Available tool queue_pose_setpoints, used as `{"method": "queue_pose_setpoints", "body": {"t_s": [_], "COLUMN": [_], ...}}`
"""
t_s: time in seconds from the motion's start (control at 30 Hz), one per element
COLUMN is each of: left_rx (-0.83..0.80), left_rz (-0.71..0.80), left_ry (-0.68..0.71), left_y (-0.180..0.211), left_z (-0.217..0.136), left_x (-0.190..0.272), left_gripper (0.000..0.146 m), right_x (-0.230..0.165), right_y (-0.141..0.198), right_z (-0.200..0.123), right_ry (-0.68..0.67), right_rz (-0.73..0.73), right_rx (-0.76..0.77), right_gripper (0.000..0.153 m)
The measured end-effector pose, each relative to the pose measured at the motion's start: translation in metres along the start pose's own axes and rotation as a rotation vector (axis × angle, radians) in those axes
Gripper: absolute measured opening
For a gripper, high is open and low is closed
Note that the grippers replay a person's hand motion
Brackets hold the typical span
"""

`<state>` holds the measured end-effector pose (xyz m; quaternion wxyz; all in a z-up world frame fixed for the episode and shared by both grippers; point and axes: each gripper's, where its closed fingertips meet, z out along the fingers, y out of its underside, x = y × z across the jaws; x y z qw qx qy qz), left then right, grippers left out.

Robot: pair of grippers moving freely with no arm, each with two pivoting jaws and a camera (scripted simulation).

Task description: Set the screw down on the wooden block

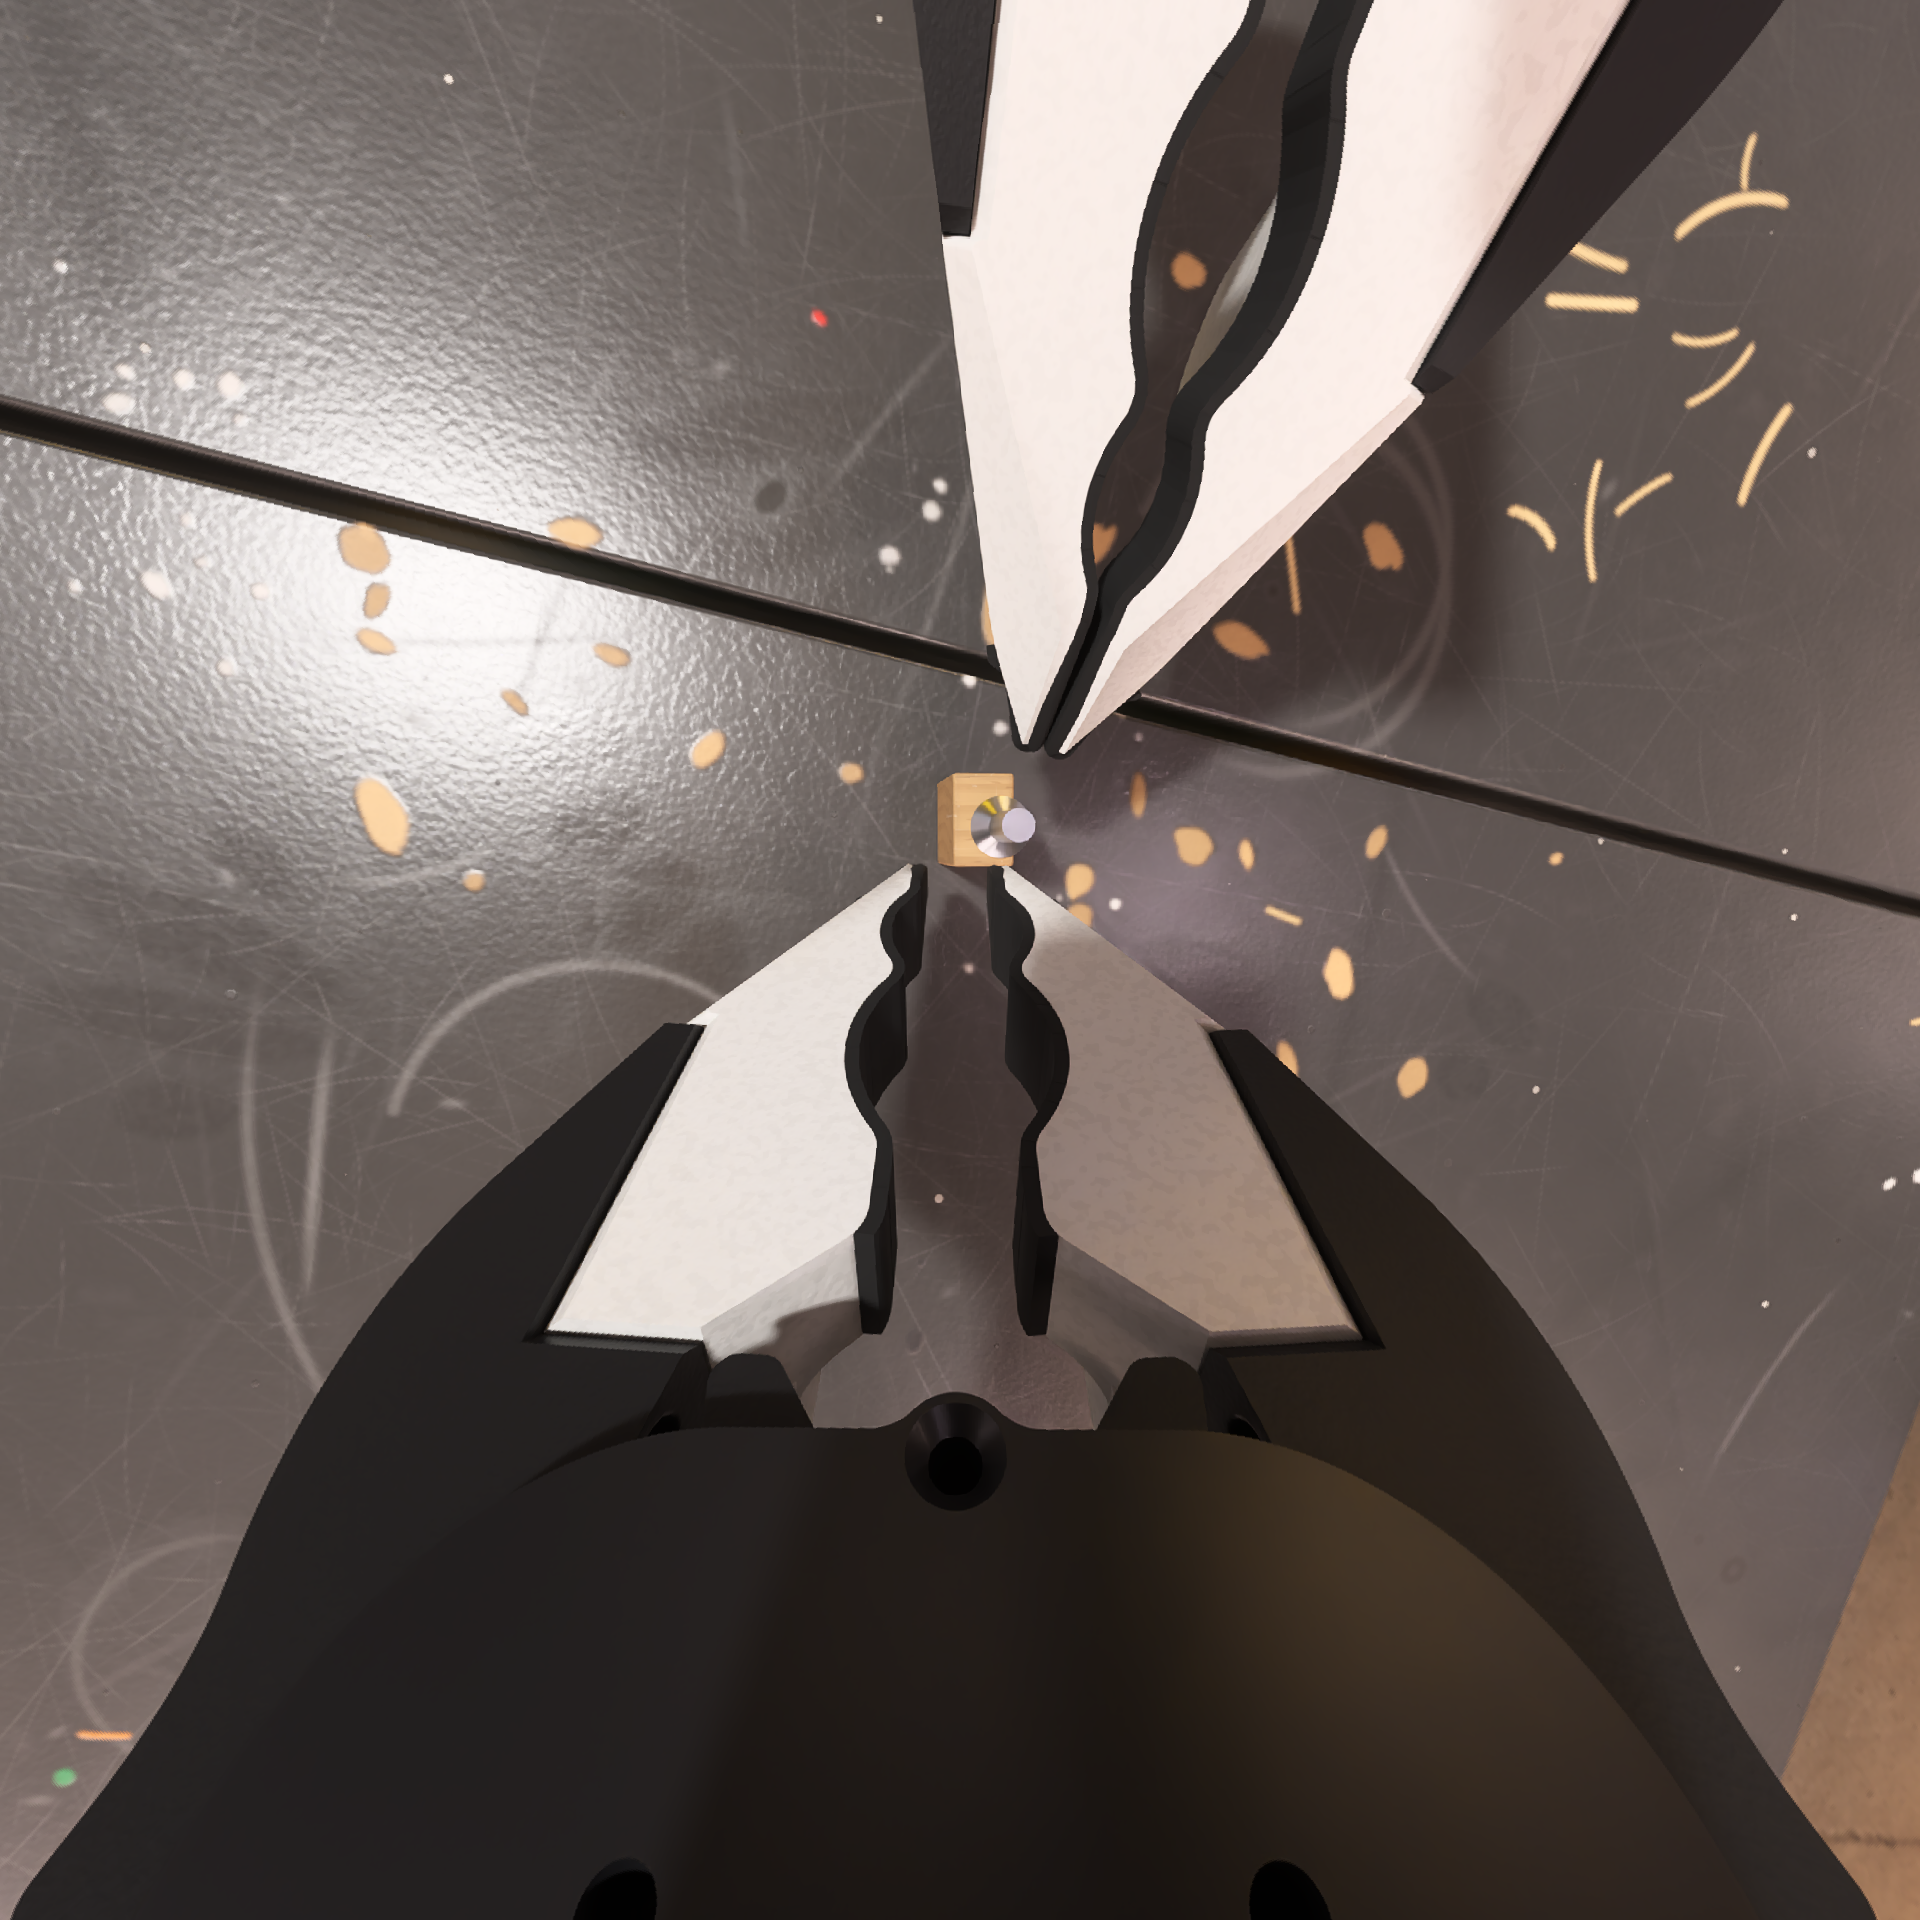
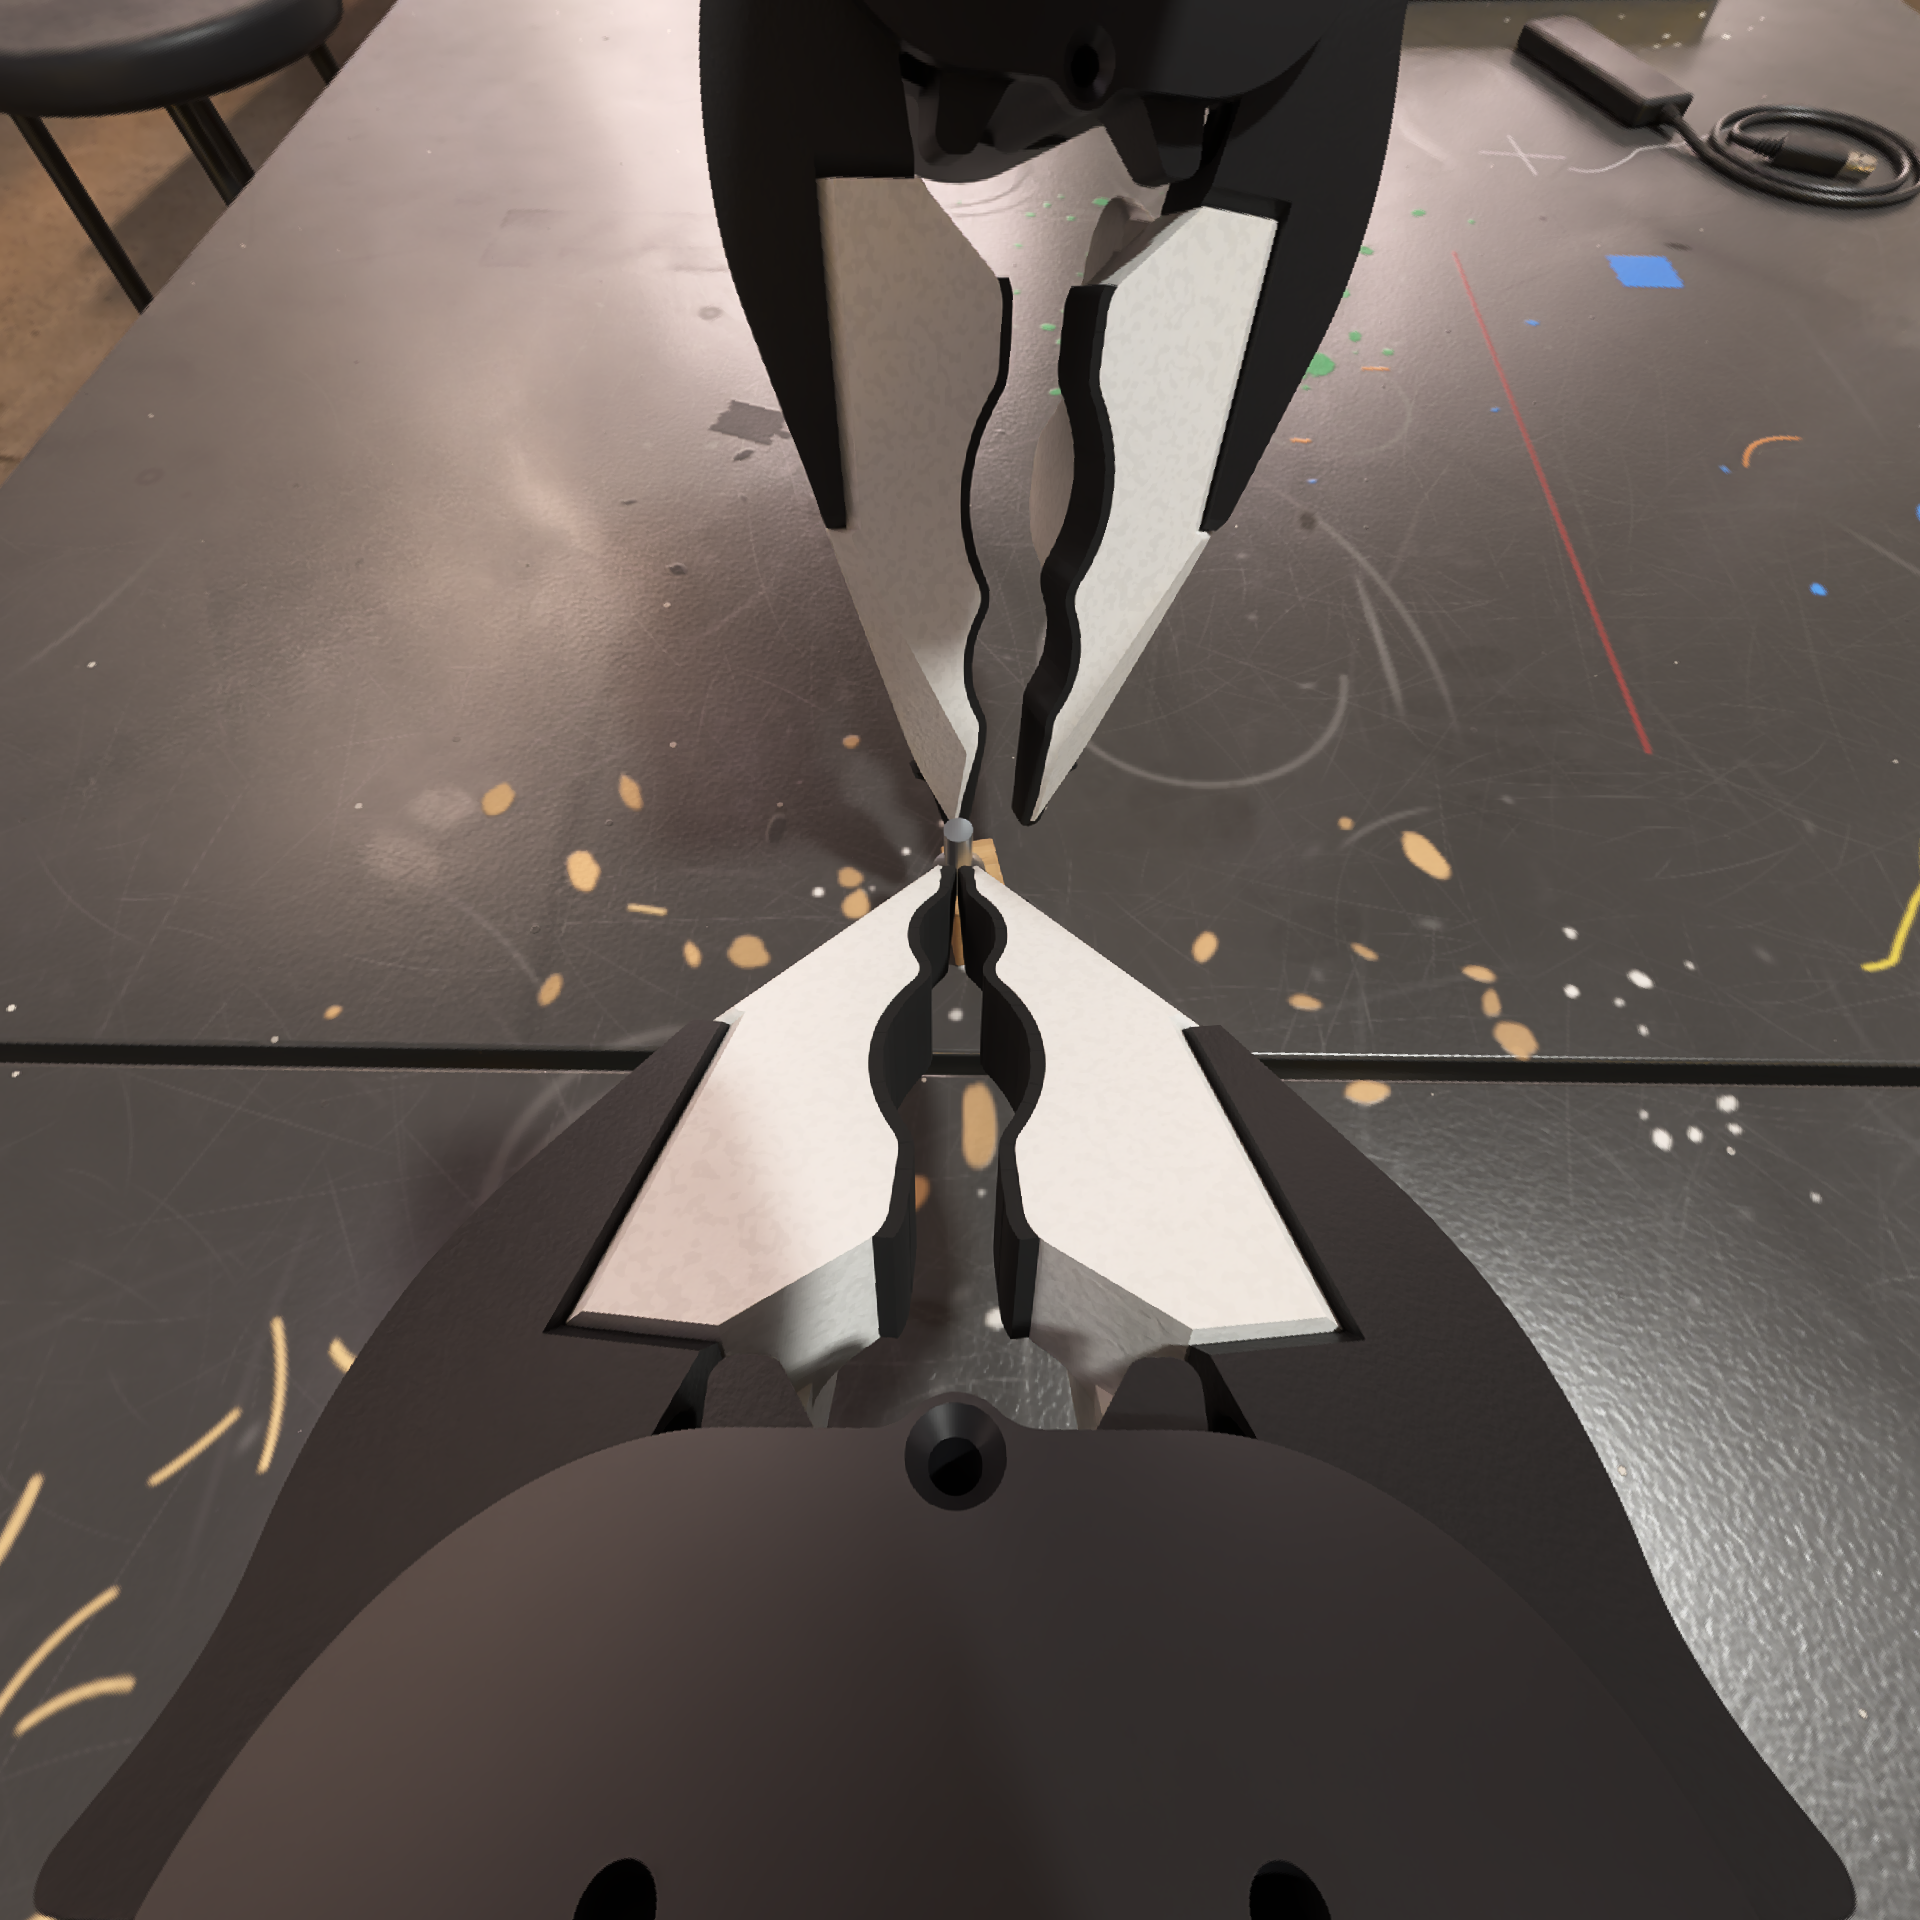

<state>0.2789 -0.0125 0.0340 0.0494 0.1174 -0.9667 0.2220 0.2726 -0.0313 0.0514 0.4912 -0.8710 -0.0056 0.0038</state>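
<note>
- The step in hand appears to be the end of the placing: the small silver metal screw (image 1: 1006, 826) stands head-down, shank up, on the top face of the small tan wooden block (image 1: 975, 821), near the block's right edge in the left wrist view.
- The block rests on the dark scratched metal tabletop (image 1: 416, 727), just beside the seam (image 1: 520, 525) between two panels.
- The left gripper (image 1: 956, 878) points down at the table with its jaws a little apart and nothing between them; its tips stop just short of the block.
- The right gripper (image 2: 958, 883) comes from the opposite side. Its jaws are drawn nearly together; in the left wrist view its tips sit apart from the screw, so it seems to hold nothing.
- In the right wrist view the screw (image 2: 958, 836) shows just beyond the right gripper's tips, with the block (image 2: 985, 857) partly hidden behind them.
- The next move, by this reading, calls for both grippers to back straight away without brushing the screw, which stands close to the edge and could topple.
</note>
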Motion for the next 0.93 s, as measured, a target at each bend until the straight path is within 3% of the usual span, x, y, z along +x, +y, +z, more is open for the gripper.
{"method": "queue_pose_setpoints", "body": {"t_s": [0.33,0.6,0.93], "left_rx": [0.017,-0.033,-0.018], "left_rz": [-0.015,-0.012,-0.102], "left_ry": [-0.008,-0.153,-0.166], "left_y": [0.001,0.012,0.011], "left_z": [-0.009,-0.025,-0.027], "left_x": [0.001,0.01,0.006], "left_gripper": [0.018,0.021,0.021], "right_x": [0.003,0.002,0.002], "right_y": [0.0,0.002,0.002], "right_z": [0.0,0.001,0.0], "right_ry": [-0.001,-0.002,0.003], "right_rz": [0.016,0.016,0.015], "right_rx": [0.001,-0.009,-0.008], "right_gripper": [0.0,0.0,0.0]}}
